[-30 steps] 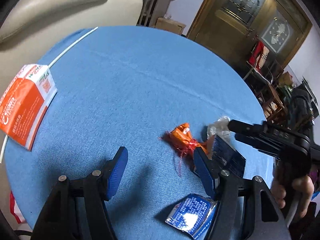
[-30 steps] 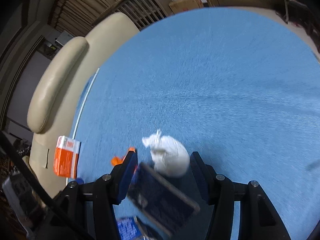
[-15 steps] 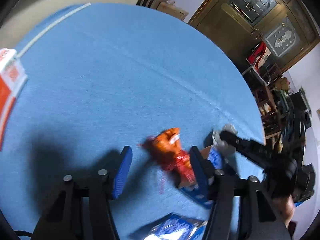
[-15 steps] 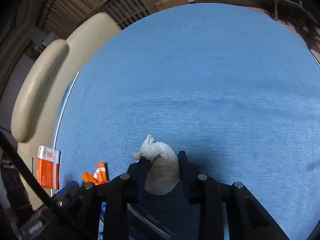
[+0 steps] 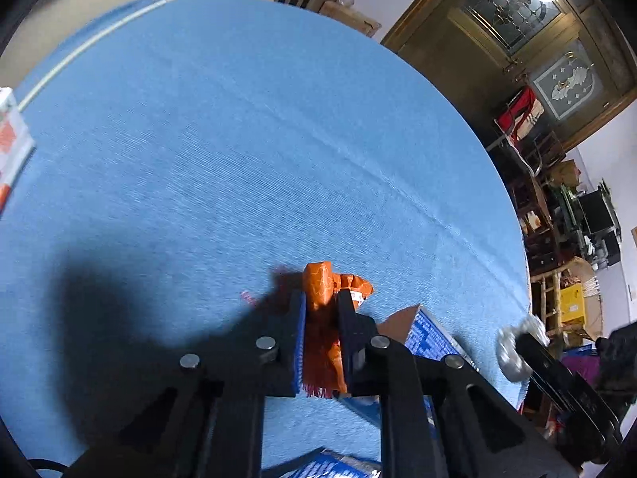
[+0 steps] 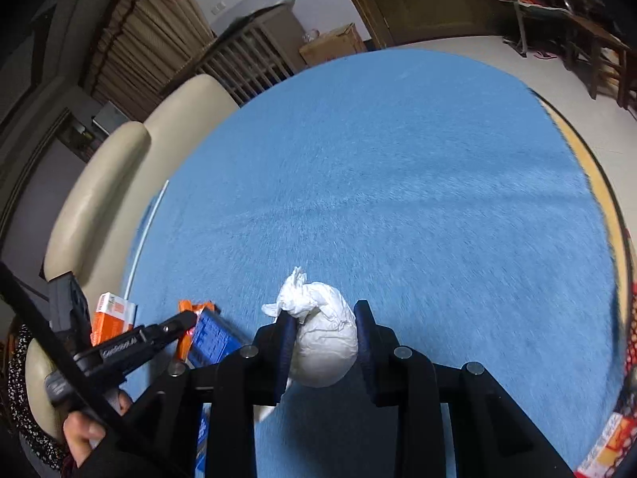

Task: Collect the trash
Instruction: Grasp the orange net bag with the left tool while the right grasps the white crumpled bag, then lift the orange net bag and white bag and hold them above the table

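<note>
Just clamped on orange wrapper (image 5: 318, 310), left gripper (image 5: 321, 310), right gripper (image 6: 324, 336) carrying tissue ball (image 6: 322, 342) toward tabletop (image 6: 398, 183) edge, open cloth ahead.

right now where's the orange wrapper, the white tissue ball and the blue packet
orange wrapper (image 5: 318, 283), left wrist view, its crumpled top
white tissue ball (image 6: 324, 342), right wrist view, its rounded body
blue packet (image 5: 428, 336), left wrist view, its printed face

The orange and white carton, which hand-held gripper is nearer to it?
Left. The left hand-held gripper lies just beside the carton; the right hand-held gripper, clamped on the tissue wad, sits farther away.
</note>
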`<act>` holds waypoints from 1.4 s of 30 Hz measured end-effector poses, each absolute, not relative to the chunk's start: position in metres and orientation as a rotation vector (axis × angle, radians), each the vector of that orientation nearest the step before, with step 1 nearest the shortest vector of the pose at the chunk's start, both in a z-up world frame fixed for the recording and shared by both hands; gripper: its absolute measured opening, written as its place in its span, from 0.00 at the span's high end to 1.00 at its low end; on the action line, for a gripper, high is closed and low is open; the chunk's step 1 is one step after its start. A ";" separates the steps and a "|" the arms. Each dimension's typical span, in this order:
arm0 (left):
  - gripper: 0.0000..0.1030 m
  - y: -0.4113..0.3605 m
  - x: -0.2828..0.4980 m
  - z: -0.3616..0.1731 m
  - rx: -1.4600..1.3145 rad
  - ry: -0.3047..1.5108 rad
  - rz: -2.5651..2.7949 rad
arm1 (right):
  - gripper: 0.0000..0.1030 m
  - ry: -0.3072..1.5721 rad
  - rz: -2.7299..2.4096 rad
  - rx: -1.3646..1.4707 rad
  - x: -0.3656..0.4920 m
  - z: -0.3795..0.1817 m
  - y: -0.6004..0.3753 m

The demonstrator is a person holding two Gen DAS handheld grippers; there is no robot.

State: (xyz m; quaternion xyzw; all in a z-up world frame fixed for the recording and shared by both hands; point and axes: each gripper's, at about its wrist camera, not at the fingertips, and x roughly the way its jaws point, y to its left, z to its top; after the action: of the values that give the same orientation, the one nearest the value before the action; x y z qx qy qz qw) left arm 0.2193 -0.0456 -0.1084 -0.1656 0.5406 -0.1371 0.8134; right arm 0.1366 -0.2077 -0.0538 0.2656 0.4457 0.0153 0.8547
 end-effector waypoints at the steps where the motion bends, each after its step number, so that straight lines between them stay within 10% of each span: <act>1: 0.85 -0.043 0.216 -0.105 -0.348 1.144 -0.289 | 0.70 0.930 0.034 0.563 0.130 -0.051 -0.208; 42: 0.85 -0.087 -0.023 0.034 0.219 0.627 -0.322 | 0.70 0.722 0.072 0.456 -0.077 0.034 -0.178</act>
State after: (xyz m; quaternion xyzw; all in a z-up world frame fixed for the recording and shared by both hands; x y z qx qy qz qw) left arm -0.0229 -0.0870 0.0339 0.1071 0.3066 -0.1572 0.9326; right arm -0.0775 -0.1777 0.0338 0.2211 0.3502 0.0351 0.9095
